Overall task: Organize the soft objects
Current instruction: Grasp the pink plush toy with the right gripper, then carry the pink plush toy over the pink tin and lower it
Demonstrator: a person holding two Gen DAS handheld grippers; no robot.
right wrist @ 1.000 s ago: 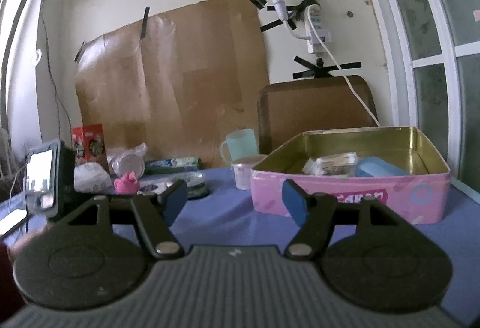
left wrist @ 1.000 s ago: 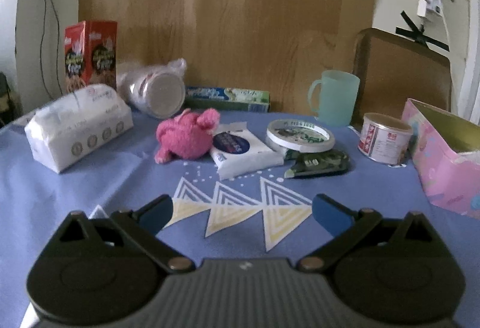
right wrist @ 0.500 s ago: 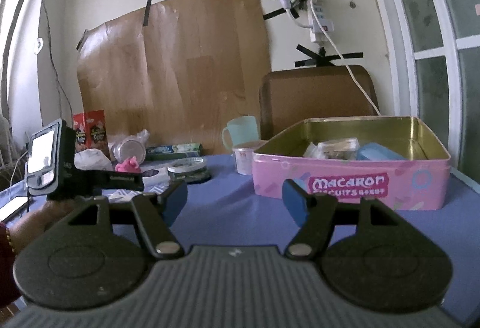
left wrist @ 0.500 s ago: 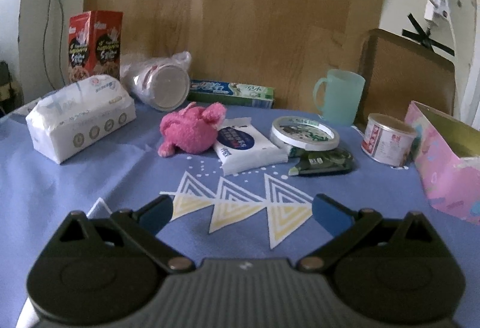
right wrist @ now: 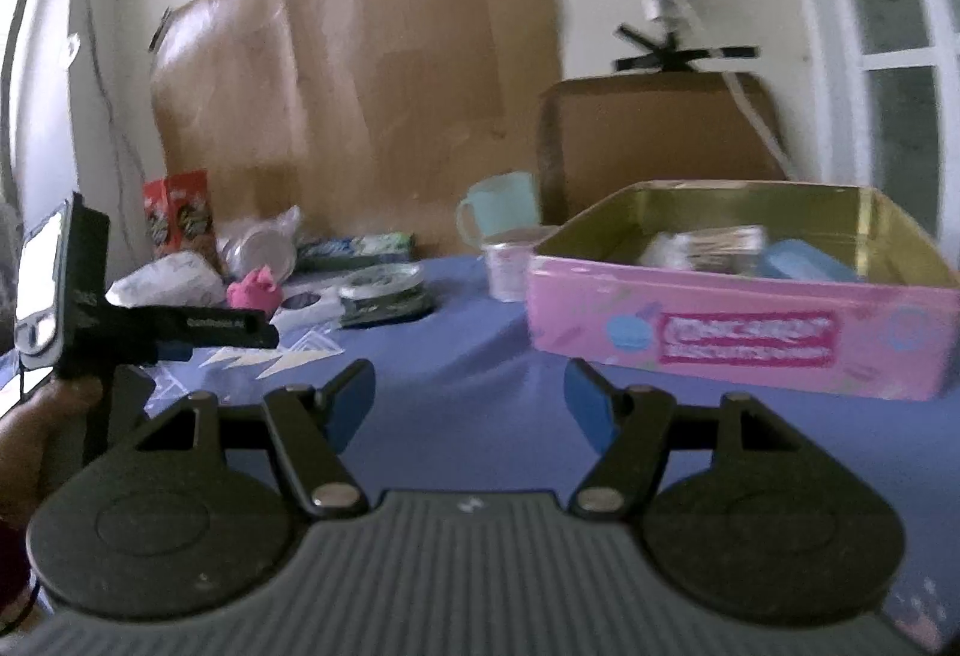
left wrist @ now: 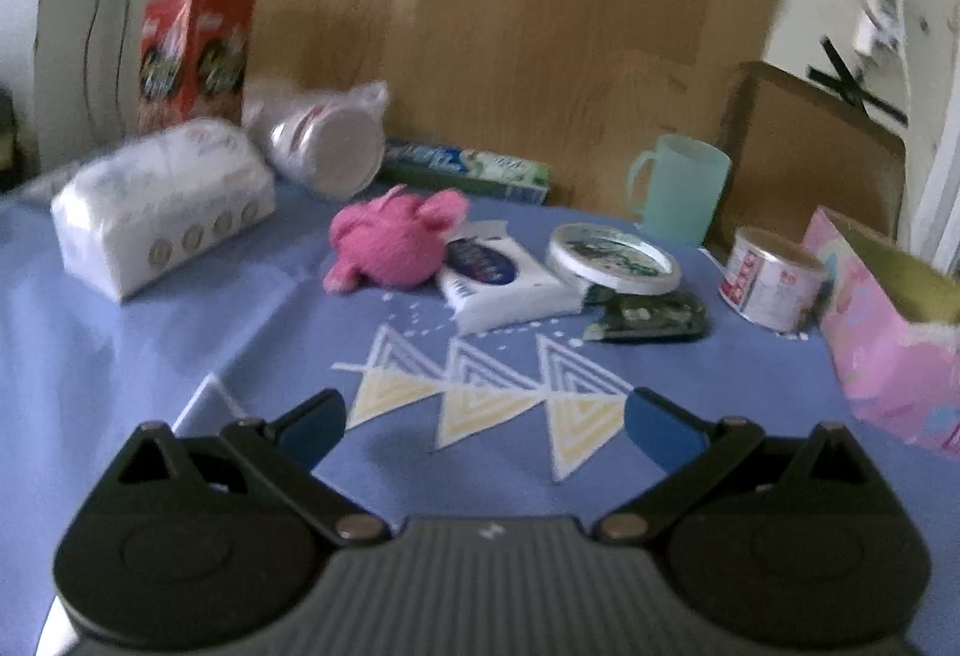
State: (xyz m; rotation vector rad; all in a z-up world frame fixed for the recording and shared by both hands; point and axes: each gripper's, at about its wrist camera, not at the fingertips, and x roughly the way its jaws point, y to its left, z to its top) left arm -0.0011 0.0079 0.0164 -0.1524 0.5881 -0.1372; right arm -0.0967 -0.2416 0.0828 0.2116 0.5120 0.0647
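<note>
In the left wrist view, a white plastic-wrapped tissue pack [left wrist: 162, 203] is lying at the middle left of the frame on the blue-clothed worktop [left wrist: 150, 356], with a red cardboard snack box [left wrist: 192, 56] standing behind it. Right of the pack, a fluffy pink plush toy [left wrist: 393, 242] is sitting near the frame's centre, touching a flat white wet-wipes packet [left wrist: 504, 281] on its right. Further right, a round white tin lid [left wrist: 612, 260] is resting above a dark green sachet [left wrist: 651, 317], then a small red-and-white can [left wrist: 771, 278], and a pink biscuit tin [left wrist: 888, 332] is showing at the right edge. At the bottom of the frame the left hand-held gripper [left wrist: 486, 419] is hovering wide open, holding nothing.

In the right wrist view, the same pink tin [right wrist: 744, 338] is filling the middle right, with small packets lying inside. The right hand-held gripper [right wrist: 468, 401] is gaping open at the bottom, gripping nothing.
</note>
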